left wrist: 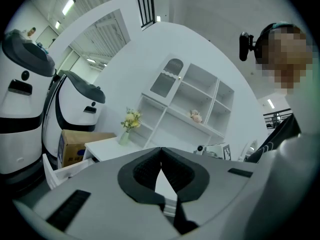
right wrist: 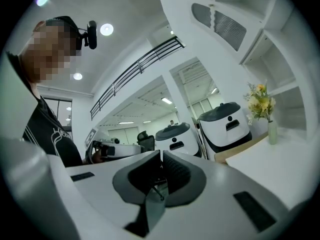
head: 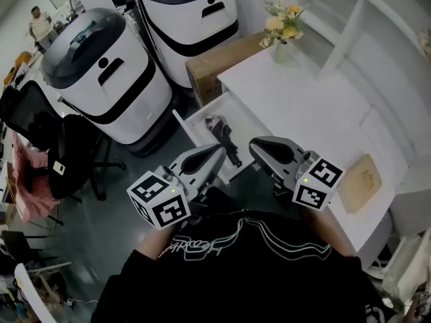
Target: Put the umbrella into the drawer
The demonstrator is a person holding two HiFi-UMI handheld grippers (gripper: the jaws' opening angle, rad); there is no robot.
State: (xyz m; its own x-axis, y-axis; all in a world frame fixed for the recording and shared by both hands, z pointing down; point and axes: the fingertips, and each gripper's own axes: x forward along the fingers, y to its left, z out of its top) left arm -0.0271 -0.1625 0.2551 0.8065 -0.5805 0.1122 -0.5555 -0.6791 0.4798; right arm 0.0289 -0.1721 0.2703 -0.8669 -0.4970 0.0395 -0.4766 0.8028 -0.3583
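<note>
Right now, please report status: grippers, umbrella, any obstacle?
Left gripper shut, empty; right gripper shut, empty; both held back from the drawer. Umbrella lies inside, drawer open. No obstacle seen at the drawer.

I see the white desk (head: 303,106) at frame right, its drawer (head: 199,122) open at centre; flower vase (head: 283,46) up top, tan board (head: 360,182) lower right.

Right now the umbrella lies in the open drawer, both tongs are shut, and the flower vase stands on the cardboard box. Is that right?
Not quite. The head view shows the flower vase standing on the white desk, not on the cardboard box beside it. The rest holds: the umbrella lies in the open drawer, and the left tongs and right tongs are shut.
</note>
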